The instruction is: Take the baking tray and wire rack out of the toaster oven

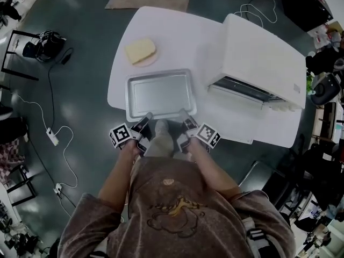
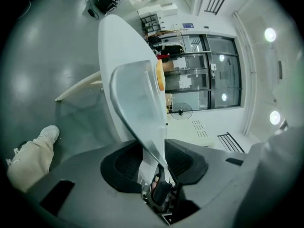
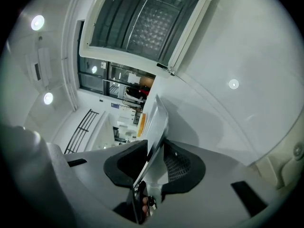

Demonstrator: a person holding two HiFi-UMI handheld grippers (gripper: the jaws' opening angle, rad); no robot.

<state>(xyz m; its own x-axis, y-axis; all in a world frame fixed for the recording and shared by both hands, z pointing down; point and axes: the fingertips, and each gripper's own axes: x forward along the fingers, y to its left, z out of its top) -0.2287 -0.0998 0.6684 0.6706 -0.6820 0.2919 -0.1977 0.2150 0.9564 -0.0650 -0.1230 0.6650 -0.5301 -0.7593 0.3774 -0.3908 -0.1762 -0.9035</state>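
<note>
The empty metal baking tray lies flat on the white table, in front of me. My left gripper is at the left of the tray's near rim. In the left gripper view the rim runs between the jaws, and a gap shows beside one pad, so my left gripper stands open. My right gripper is at the right of the same rim, and its jaws are shut on the tray's edge. The white toaster oven stands open to the right, with a wire grid visible inside.
A slice of bread on a small plate sits behind the tray. The oven's lowered door juts toward the table's front right. My shoe is under the table's near edge. Cables and a power strip lie on the floor at left.
</note>
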